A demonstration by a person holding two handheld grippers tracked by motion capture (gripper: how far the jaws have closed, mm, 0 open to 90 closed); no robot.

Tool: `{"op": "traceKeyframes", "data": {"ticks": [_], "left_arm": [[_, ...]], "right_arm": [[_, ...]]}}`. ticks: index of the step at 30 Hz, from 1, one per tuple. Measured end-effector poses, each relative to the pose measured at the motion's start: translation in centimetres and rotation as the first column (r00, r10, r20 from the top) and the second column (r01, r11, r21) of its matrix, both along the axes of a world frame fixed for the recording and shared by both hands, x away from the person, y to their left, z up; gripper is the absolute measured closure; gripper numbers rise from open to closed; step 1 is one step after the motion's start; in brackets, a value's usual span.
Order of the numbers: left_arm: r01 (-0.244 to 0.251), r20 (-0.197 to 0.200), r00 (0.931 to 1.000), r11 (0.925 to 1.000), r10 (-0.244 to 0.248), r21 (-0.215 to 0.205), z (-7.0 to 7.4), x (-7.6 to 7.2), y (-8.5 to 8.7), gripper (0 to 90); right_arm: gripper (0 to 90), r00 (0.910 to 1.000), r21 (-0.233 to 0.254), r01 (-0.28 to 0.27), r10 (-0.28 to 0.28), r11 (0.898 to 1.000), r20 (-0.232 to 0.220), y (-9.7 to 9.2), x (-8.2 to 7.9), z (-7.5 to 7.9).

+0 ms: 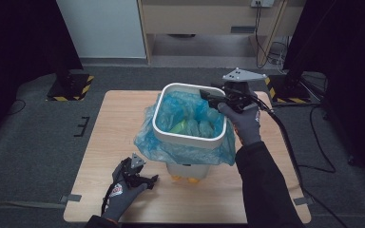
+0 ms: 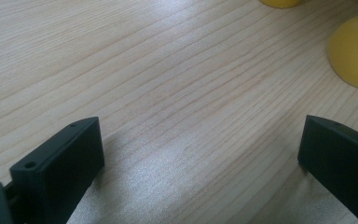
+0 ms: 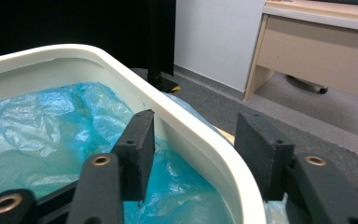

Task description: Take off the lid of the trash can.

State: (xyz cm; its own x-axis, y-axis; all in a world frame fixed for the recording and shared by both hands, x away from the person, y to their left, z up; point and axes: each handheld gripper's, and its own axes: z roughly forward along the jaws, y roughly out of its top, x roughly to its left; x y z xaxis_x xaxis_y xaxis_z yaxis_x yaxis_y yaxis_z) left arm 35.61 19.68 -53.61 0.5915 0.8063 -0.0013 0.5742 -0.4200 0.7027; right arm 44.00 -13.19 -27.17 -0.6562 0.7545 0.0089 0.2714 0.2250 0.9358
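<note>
At the middle of the wooden table [image 1: 100, 142], toward its far edge: a white bin [image 1: 188, 115] with a rounded-square rim, lined with a blue plastic bag [image 1: 190, 147] draped out over the rim and down the sides. Inside the liner, something yellow-green [image 1: 178, 127], too small to identify. At the bin's far right corner: right gripper [image 1: 208, 96], held in a gloved hand [image 1: 245, 122], jaws spread and straddling the white rim [image 3: 200, 140], one jaw inside over the blue liner [image 3: 51, 135], the other outside the wall; not pressed together on the rim. Near the table's near edge, left of the bin: left gripper [image 1: 153, 179], gripped by the other gloved hand [image 1: 121, 190], lying low on the wood, jaws wide apart with nothing between them but bare tabletop [image 2: 168, 93]. Under the bin's near side: yellow rounded feet [image 1: 186, 179], also visible just ahead of the left gripper's jaws [image 2: 354, 51].
</note>
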Motion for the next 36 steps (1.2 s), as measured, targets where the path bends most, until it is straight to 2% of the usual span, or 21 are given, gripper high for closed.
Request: {"op": "traceKeyframes", "data": {"ticks": [6, 22, 36], "left_arm": [[0.0, 0.0, 1.0, 1.0, 0.0, 0.0, 0.0, 0.0, 0.0, 0.0], [0.0, 0.001, 1.0, 1.0, 0.0, -0.001, 0.0, 0.0, 0.0, 0.0], [0.001, 0.001, 1.0, 1.0, -0.001, 0.0, 0.0, 0.0, 0.0, 0.0]], "right_arm": [[57.4, 0.9999, -0.001, -0.008, 0.008, 1.0, -0.01, 0.0, 0.1, 0.0], [59.0, 0.9993, 0.066, -0.036, 0.036, 0.997, -0.011, -0.8, -0.3, 0.8], [58.7, 0.9991, 0.106, -0.006, 0.001, 0.994, 0.042, -2.7, -1.3, 2.3]]}}
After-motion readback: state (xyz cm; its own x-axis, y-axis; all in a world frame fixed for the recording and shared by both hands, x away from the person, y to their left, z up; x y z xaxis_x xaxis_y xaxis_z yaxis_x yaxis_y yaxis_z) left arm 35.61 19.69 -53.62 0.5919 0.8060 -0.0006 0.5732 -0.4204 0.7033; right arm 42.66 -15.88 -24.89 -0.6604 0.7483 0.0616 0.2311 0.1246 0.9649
